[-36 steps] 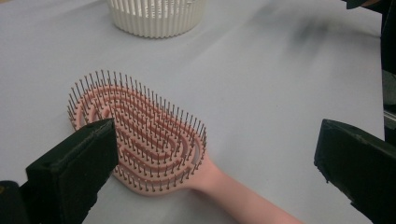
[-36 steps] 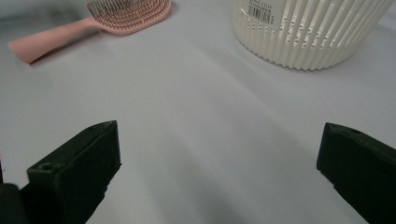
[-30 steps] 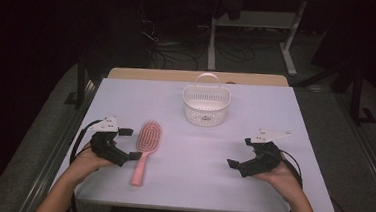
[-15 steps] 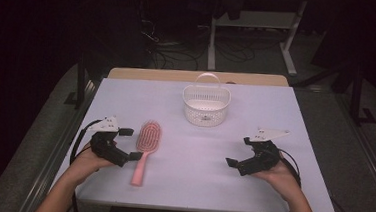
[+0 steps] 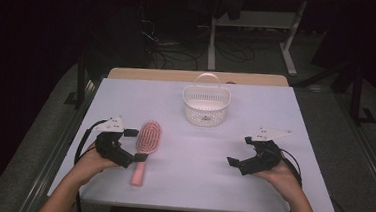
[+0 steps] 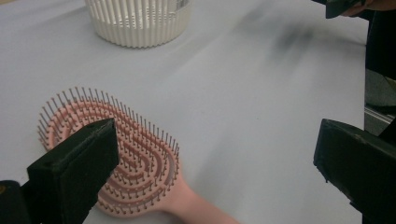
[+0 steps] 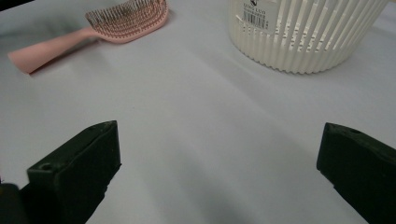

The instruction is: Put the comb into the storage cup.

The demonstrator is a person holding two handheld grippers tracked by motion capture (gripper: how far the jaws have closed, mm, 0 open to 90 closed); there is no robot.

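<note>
A pink brush (image 5: 145,145) lies bristles-up on the white table (image 5: 180,185), its handle pointing toward the person, with the left gripper (image 5: 134,144) just beside it, jaws spread wide and holding nothing. The right gripper (image 5: 241,151) rests well apart on the other side, equally wide open and empty. A white basket (image 5: 206,105) stands farther back, near the table's far edge.

From the left gripper view, one jaw hangs over the brush head while the other sits well off over bare table, so a close here would likely catch the bristles or push the brush sideways rather than pinch it. The smooth, tapering handle could also slip out of a shallow grip.

In the left gripper view the handle runs off the bottom edge. The basket's inside is partly hidden by its wall, and the room beyond the table is too dark to read.
</note>
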